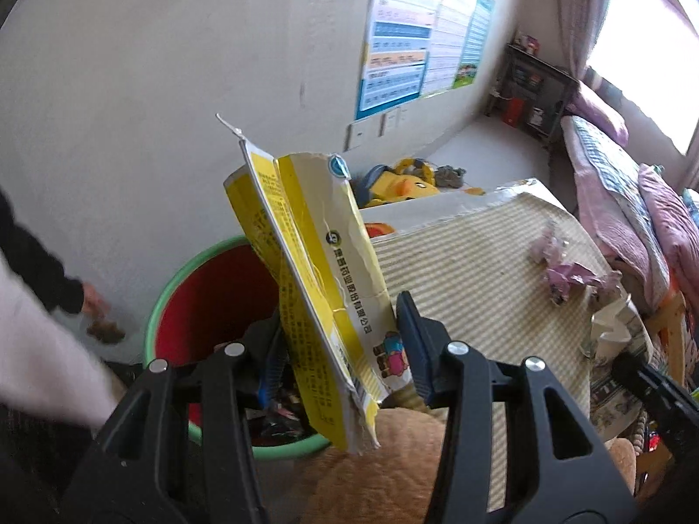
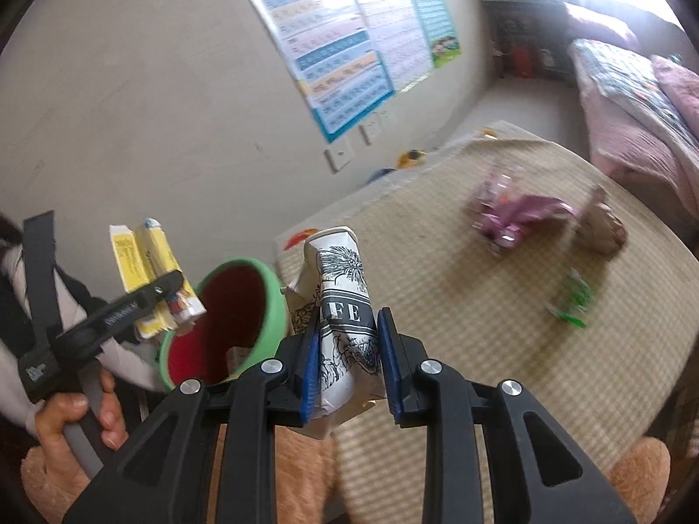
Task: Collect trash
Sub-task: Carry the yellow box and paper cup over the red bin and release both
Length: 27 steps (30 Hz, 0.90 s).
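Note:
My left gripper (image 1: 338, 318) is shut on a flattened yellow and white carton (image 1: 314, 262) that stands up between its pads, above the near rim of a bin. The bin (image 1: 174, 288) has a green rim and a red inside, with dark scraps at its bottom. In the right wrist view my right gripper (image 2: 349, 318) is shut on a crumpled white paper cup with black print (image 2: 345, 288), over the table's corner beside the bin (image 2: 262, 301). The same view shows the left gripper (image 2: 161, 292) with the carton (image 2: 144, 257) at the left.
On the checked tablecloth (image 2: 458, 349) lie a pink wrapper (image 2: 515, 214), a green wrapper (image 2: 572, 301) and a brown lump (image 2: 607, 227). A bed with pink bedding (image 1: 611, 201) runs along the right. A hand (image 2: 74, 415) grips the left handle. Yellow toys (image 1: 406, 183) lie behind the table.

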Each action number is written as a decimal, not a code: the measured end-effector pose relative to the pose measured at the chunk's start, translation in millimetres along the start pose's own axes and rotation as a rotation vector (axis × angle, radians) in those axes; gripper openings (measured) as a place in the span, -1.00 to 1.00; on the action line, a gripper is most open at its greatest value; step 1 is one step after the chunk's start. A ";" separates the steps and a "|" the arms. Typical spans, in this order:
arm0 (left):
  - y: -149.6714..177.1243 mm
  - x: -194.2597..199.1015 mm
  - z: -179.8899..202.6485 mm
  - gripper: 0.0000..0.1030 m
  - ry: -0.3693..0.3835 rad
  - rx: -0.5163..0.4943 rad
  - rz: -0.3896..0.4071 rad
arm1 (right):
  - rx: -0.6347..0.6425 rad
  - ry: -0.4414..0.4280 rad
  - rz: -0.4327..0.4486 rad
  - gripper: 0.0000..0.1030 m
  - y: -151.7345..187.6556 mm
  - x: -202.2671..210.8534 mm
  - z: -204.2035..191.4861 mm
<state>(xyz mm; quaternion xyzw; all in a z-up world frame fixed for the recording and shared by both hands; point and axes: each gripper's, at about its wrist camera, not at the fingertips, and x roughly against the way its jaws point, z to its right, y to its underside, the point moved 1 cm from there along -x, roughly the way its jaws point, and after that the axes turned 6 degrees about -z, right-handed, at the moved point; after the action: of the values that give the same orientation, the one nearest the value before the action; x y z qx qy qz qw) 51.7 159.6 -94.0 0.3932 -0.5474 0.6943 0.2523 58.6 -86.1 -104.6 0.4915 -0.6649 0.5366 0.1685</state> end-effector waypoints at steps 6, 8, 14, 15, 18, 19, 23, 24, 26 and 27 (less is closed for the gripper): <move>4.4 -12.2 -46.5 -0.12 -0.037 0.088 -0.039 | 0.088 -0.066 -0.047 -0.53 -14.8 -33.0 -52.1; 7.7 -15.0 -60.6 -0.12 -0.050 0.112 -0.051 | 0.110 -0.089 -0.069 -0.53 -17.6 -46.3 -69.8; 15.9 -22.0 -92.8 -0.12 -0.074 0.161 -0.080 | 0.165 -0.120 -0.109 -0.53 -21.4 -72.2 -107.7; 17.1 -23.4 -96.5 -0.12 -0.075 0.166 -0.085 | 0.172 -0.122 -0.113 -0.53 -21.7 -75.1 -112.4; 20.6 -26.9 -103.6 -0.12 -0.073 0.178 -0.098 | 0.178 -0.133 -0.125 -0.53 -23.3 -82.5 -122.9; 21.6 -28.6 -105.9 -0.12 -0.070 0.181 -0.104 | 0.179 -0.134 -0.128 -0.53 -23.5 -83.8 -125.0; 23.4 -34.2 -112.0 -0.12 -0.065 0.188 -0.118 | 0.184 -0.139 -0.139 -0.52 -25.2 -89.7 -130.9; 24.2 -35.3 -113.1 -0.12 -0.063 0.189 -0.121 | 0.187 -0.139 -0.140 -0.52 -26.0 -91.2 -132.6; 24.5 -38.1 -113.8 -0.11 -0.061 0.191 -0.127 | 0.190 -0.138 -0.143 -0.52 -25.9 -92.5 -134.5; 25.4 -40.2 -115.2 -0.11 -0.060 0.192 -0.133 | 0.192 -0.137 -0.145 -0.52 -25.5 -93.3 -135.4</move>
<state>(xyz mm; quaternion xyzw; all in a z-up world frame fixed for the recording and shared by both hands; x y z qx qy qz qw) 23.5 266.3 -151.9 0.4716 -0.4584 0.7131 0.2426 81.7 78.6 -111.0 0.5875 -0.5831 0.5496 0.1131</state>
